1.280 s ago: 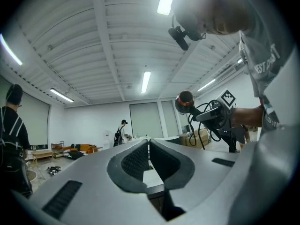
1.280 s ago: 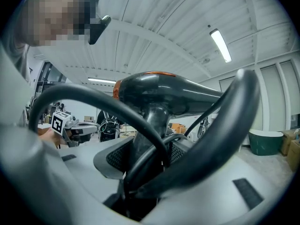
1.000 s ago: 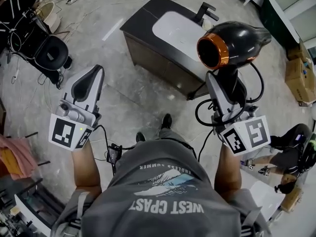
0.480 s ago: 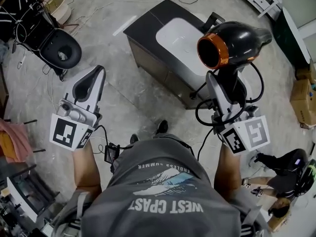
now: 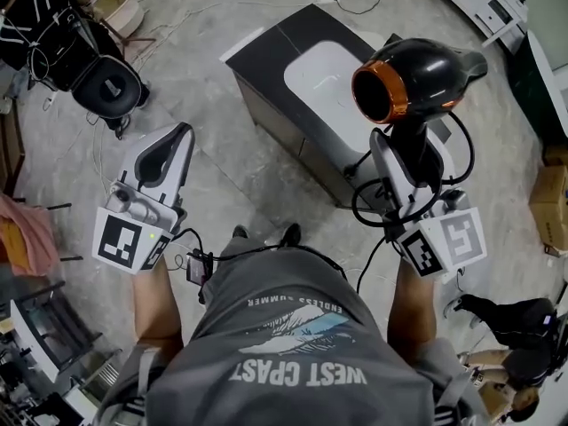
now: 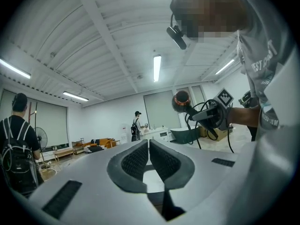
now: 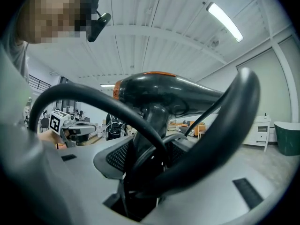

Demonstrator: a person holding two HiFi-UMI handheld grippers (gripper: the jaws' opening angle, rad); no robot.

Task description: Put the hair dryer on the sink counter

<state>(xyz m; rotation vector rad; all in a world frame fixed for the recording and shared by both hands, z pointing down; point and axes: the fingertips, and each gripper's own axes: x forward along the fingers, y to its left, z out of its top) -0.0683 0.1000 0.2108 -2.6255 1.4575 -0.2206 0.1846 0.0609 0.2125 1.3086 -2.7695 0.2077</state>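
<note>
Grey mottled floor (image 5: 222,176), open workshop room; cardboard boxes (image 5: 550,193) at the right edge.

- Bench (image 5: 271,56): dark sink cabinet standing on the floor ahead of the person, with a white basin (image 5: 324,82) set in its top.
- Hair dryer (image 5: 417,78): black body, orange ring on the end turned toward the person. It is held aloft with its barrel level. From the head view it overlaps the bench's right end and does not rest on it.
- Right gripper (image 5: 410,153): jaws clamped on the dryer's handle, with the dryer body directly above the jaw tips.
- Cord (image 5: 368,198): black, looping around the right gripper's body.
- Left gripper (image 5: 164,149): jaws pressed together with nothing between them. It is held level with the right gripper and well apart from it.

Right gripper view only: the handle of the hair dryer (image 7: 164,90) sits between the ribbed pads of the right gripper (image 7: 150,158). The cord (image 7: 225,125) arcs thickly across the lens, and the left gripper (image 7: 70,123) is small at the left.

Left gripper view only: the pads of the left gripper (image 6: 149,146) meet on a line. The hair dryer (image 6: 180,101) and right gripper (image 6: 213,116) are seen from the side. Strip lights (image 6: 156,68) run along a white ribbed ceiling, and a person with a backpack (image 6: 18,144) stands at the left.
</note>
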